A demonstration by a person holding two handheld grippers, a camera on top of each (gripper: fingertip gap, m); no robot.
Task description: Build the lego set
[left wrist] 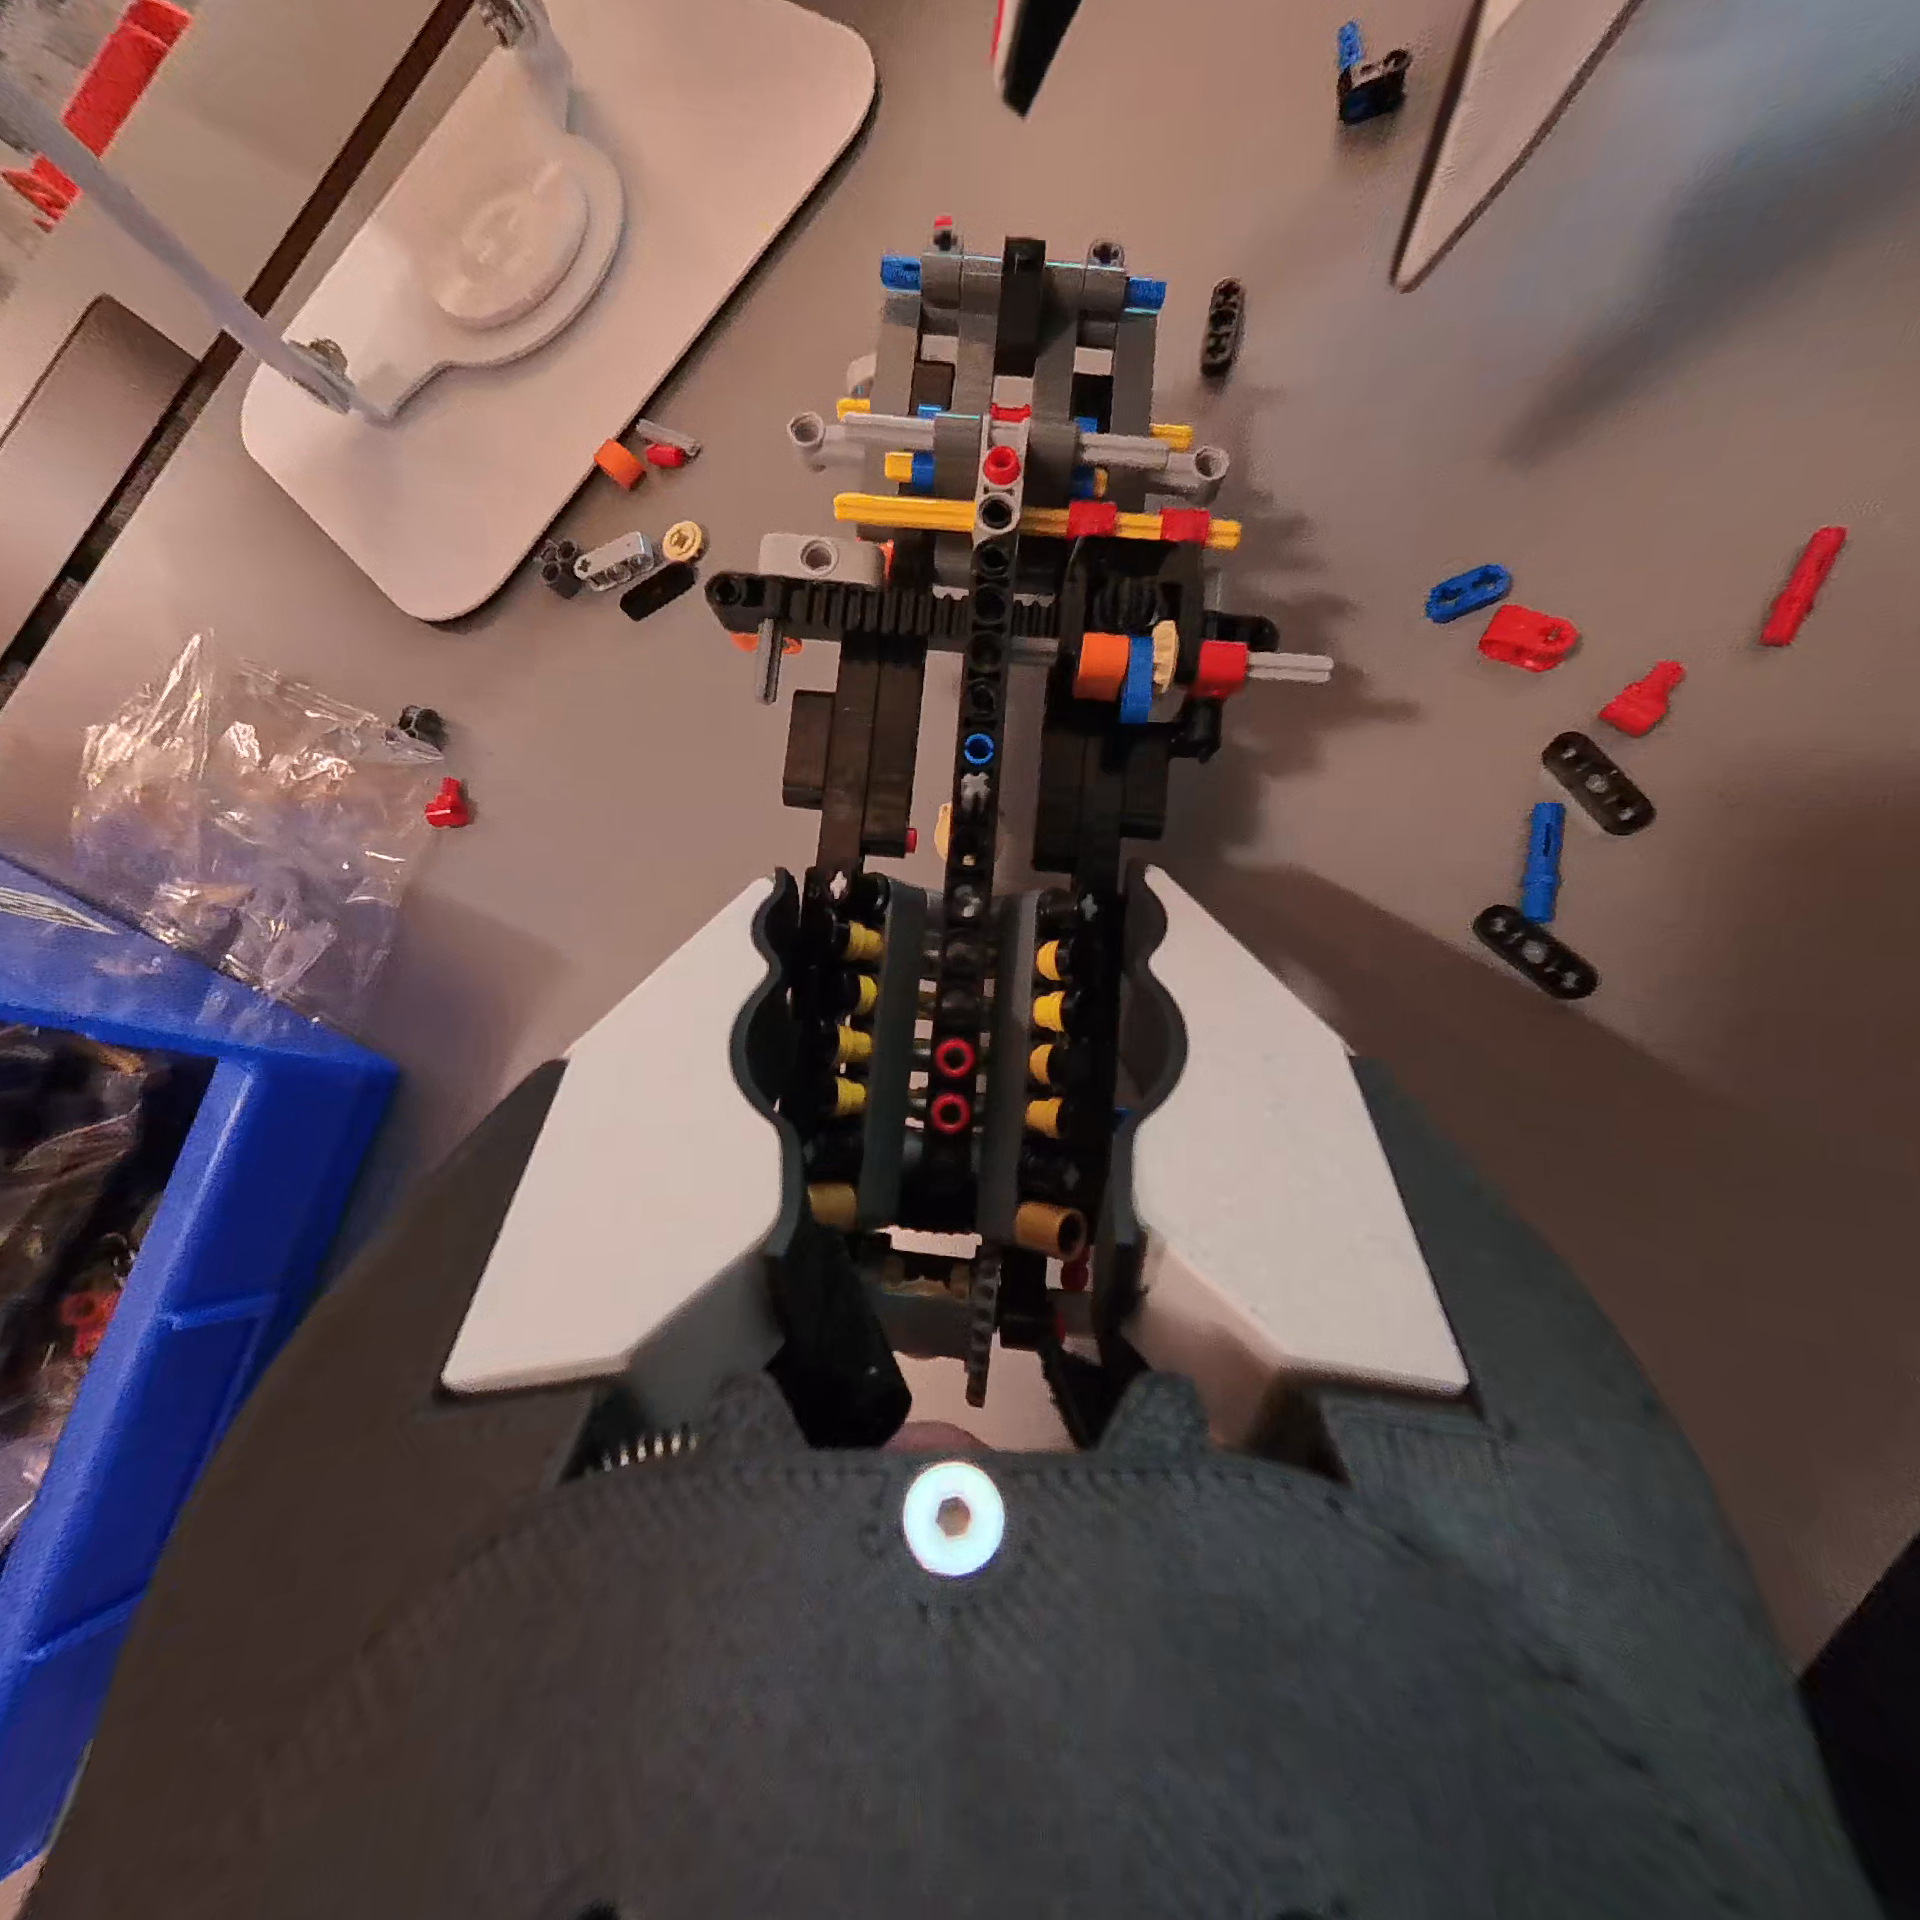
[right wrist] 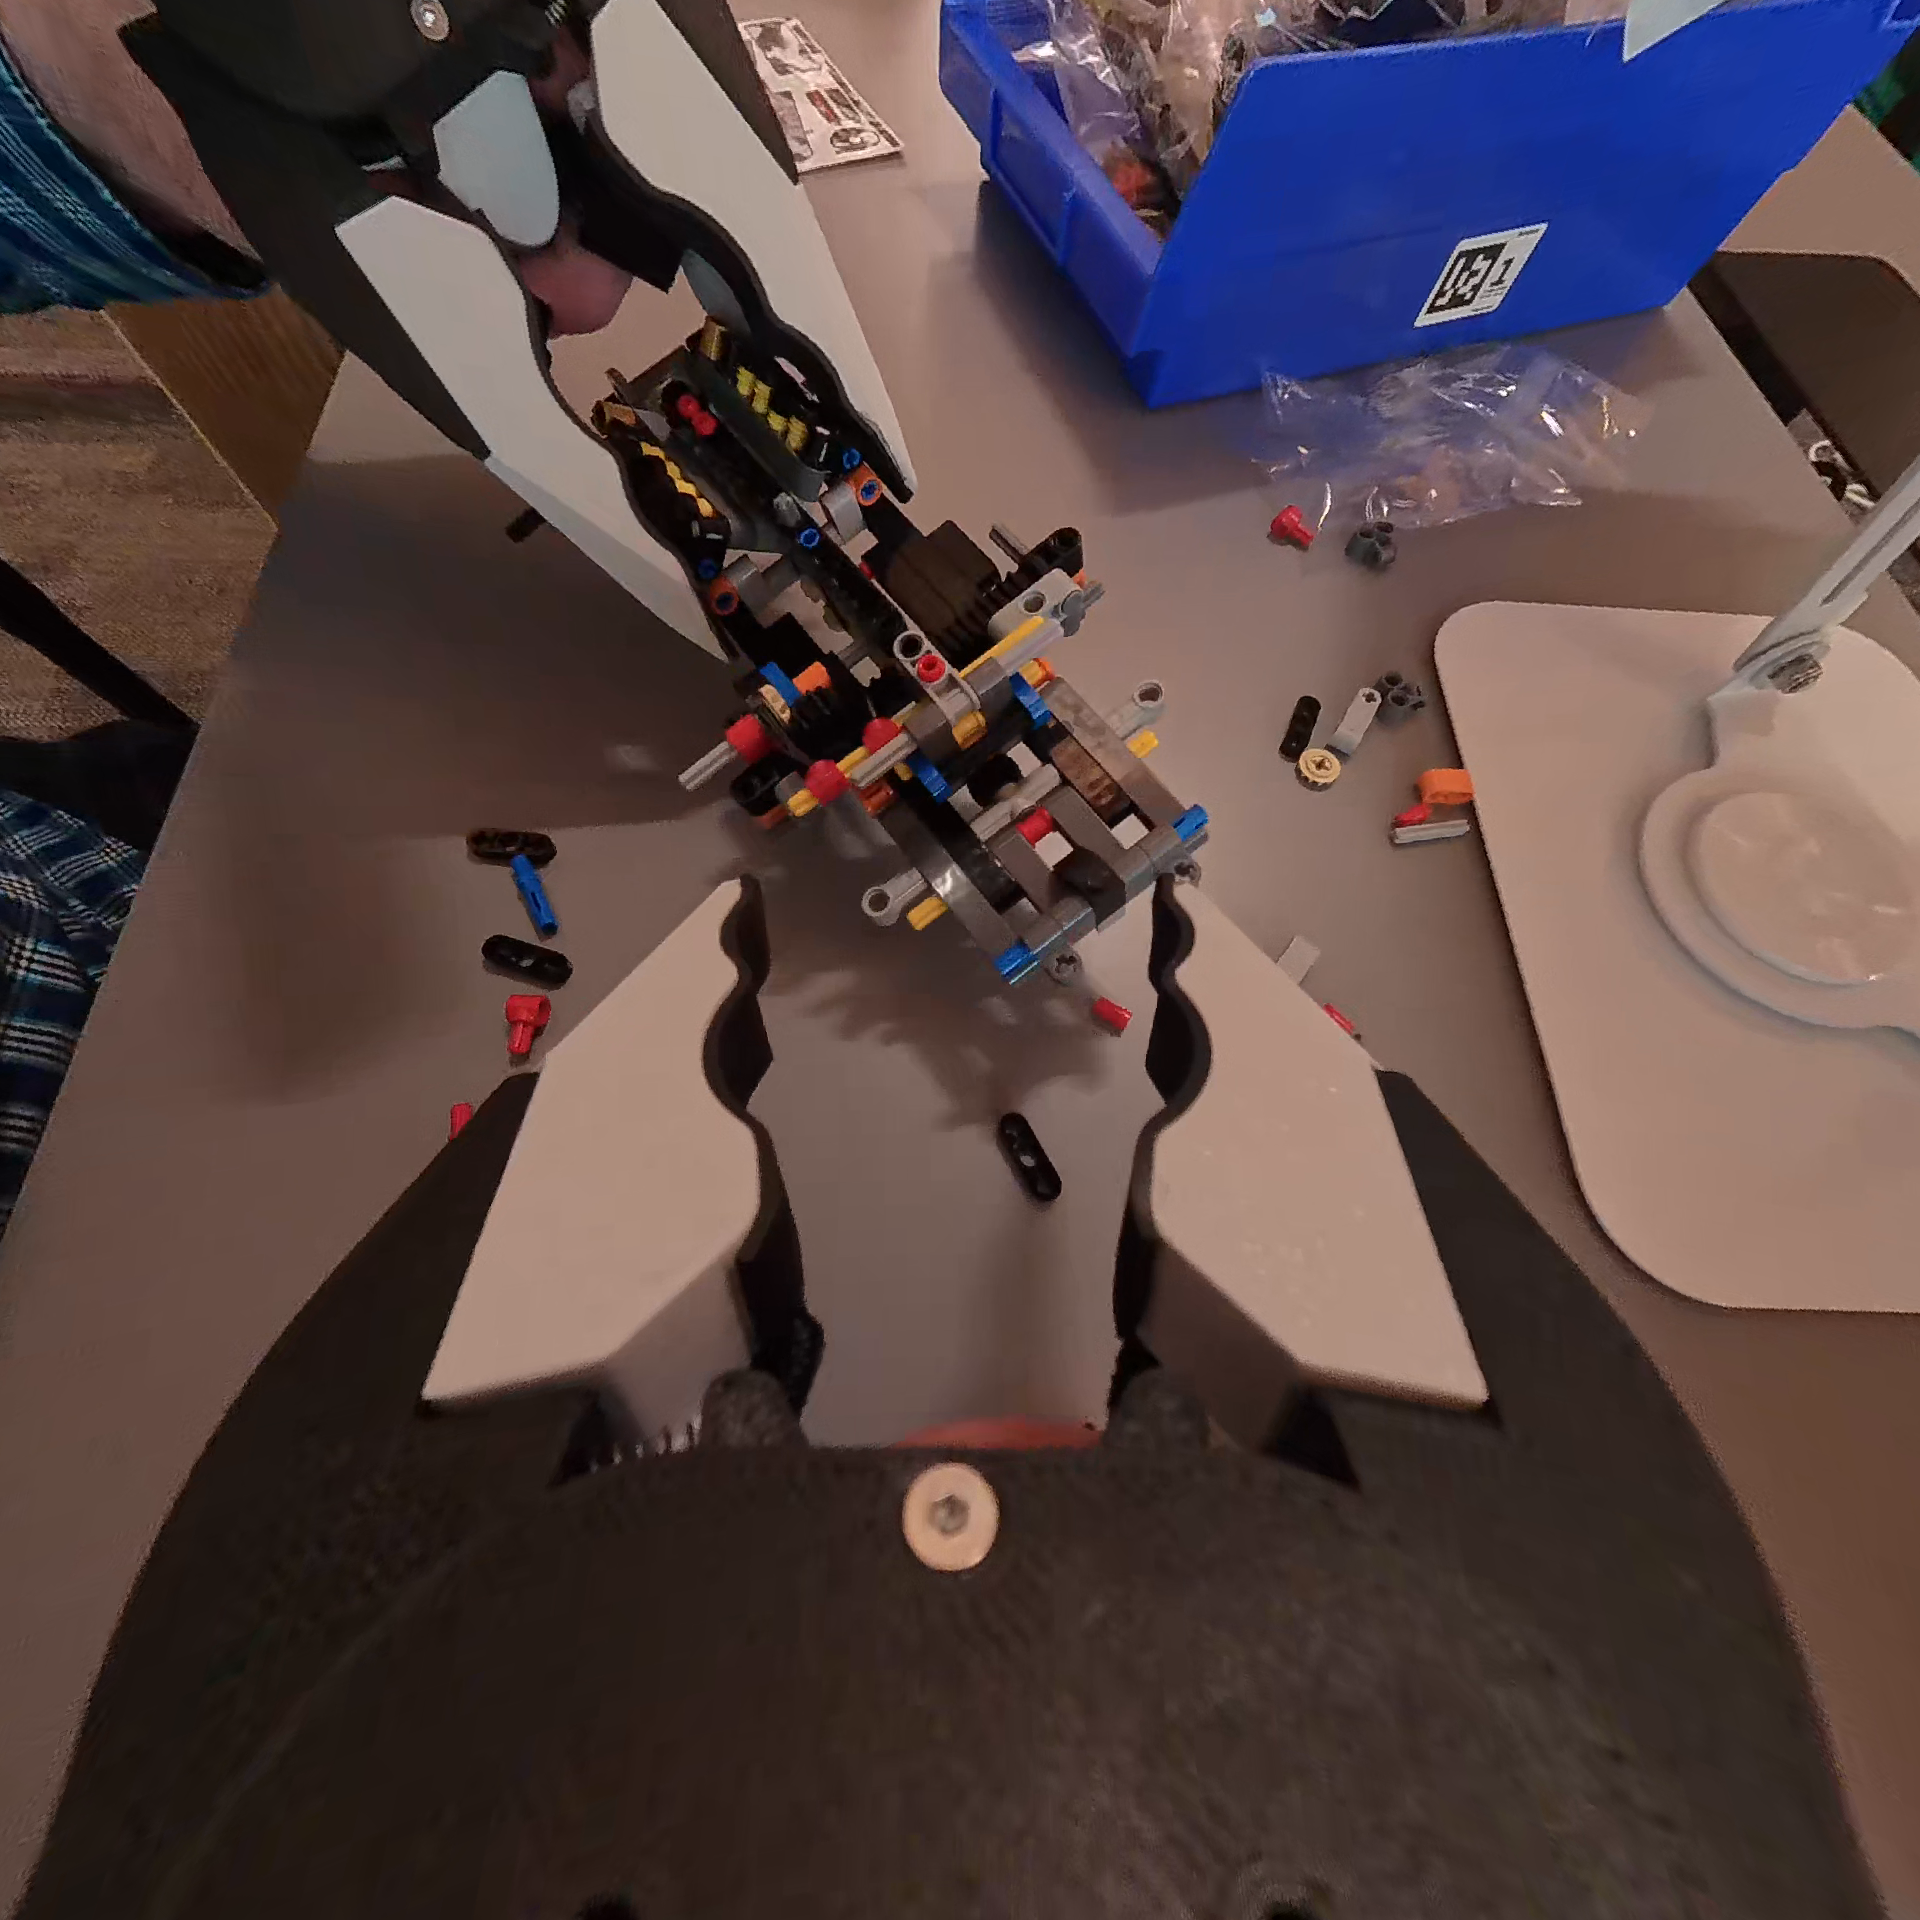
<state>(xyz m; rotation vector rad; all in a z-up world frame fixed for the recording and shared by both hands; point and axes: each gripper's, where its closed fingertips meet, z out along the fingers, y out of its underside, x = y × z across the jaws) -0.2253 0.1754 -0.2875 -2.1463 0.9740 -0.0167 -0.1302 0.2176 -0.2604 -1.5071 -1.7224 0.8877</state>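
Grey tabletop [right wrist: 935,1299] strewn with loose Technic pins and beams carries the half-built lego chassis [left wrist: 997,582], its far end resting near the table's middle. Left gripper [left wrist: 961,935] is clenched on the chassis's near end, tilting it. Right gripper [right wrist: 956,925] hangs empty, jaws apart, just short of the model. Best to keep the left clamp steady and pick the small black beam [right wrist: 1029,1155] squarely.

Left tool [left wrist: 961,904] clamped on near end of lego assembly [left wrist: 997,582], far end reaching out over grey table [left wrist: 1351,1039]. Loose red, blue, black pieces [left wrist: 1590,779] scattered right; blue bin [left wrist: 208,1195] and clear bag [left wrist: 239,810] left.
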